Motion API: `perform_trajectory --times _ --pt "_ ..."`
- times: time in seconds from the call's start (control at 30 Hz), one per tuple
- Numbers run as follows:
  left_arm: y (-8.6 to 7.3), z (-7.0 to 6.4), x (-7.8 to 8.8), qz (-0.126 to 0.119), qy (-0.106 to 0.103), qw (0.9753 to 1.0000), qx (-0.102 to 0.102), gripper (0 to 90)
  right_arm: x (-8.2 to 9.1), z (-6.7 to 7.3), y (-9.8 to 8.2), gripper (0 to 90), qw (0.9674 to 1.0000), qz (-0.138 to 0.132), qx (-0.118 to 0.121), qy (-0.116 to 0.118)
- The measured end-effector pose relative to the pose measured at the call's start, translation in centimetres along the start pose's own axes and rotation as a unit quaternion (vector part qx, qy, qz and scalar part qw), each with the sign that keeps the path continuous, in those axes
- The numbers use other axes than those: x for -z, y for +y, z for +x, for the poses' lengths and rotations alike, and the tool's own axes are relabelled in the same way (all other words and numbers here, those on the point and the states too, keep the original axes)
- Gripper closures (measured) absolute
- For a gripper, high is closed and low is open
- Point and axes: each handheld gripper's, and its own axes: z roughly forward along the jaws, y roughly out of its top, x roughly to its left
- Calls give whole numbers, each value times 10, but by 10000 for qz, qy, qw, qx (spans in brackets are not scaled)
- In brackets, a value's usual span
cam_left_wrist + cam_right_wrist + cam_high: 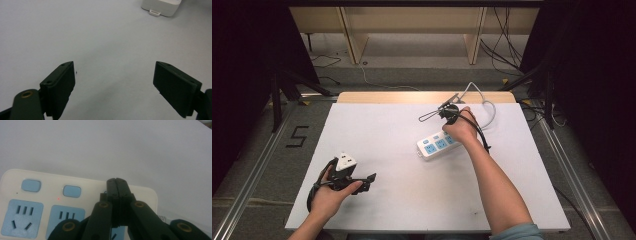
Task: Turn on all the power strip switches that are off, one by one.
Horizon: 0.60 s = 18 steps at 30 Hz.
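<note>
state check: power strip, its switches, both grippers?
White plastic power strip with blue sockets: flat on the white table cover, no plug in the sockets that show.
Blue rocker switches: a small red light glows beside one.
Left gripper: open, nothing between the jaws.
Right gripper: shut, tips over the strip's switch row; contact unclear.
</note>
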Motion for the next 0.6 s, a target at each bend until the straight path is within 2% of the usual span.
perform_trajectory --times 0.6 --pt "0 0 0 4 -4 10000 -1 175 -2 1 1 900 10000 64 17 -63"
